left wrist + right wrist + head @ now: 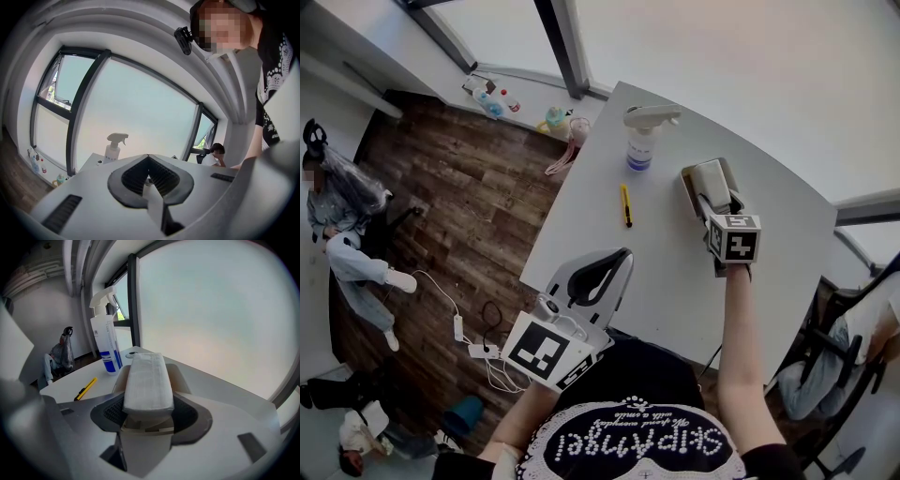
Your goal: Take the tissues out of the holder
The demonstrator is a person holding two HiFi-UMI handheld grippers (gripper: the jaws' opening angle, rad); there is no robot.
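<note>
White surface (675,291): a table top beside a large window; the holder, bottle and knife all stand or lie on it.
Holder (688,184): beige, on the right half of the surface, its long side pointing away from the person; two side walls flank the stack inside.
Tissues (146,378): a white folded stack lying in the holder between those walls, its top higher than them; the near end sits between the right tongs.
Right tongs (149,401): tilted down at the near end of the holder and spread wide, with the ribbed pads against the two long sides of the stack, gripping the tissues where they lie in the holder.
Left tongs (148,158): at the near left corner of the surface, pointing roughly level toward the window; the tips meet and nothing is between them; well apart from the holder.
Spray bottle (641,142): white with a blue label, upright near the far edge, left of the holder and not touching it.
Knife (625,204): yellow, lying flat between the bottle and the person, left of the holder.
Floor (459,206): dark wood planks to the left of the surface, with a white cable lying across them.
</note>
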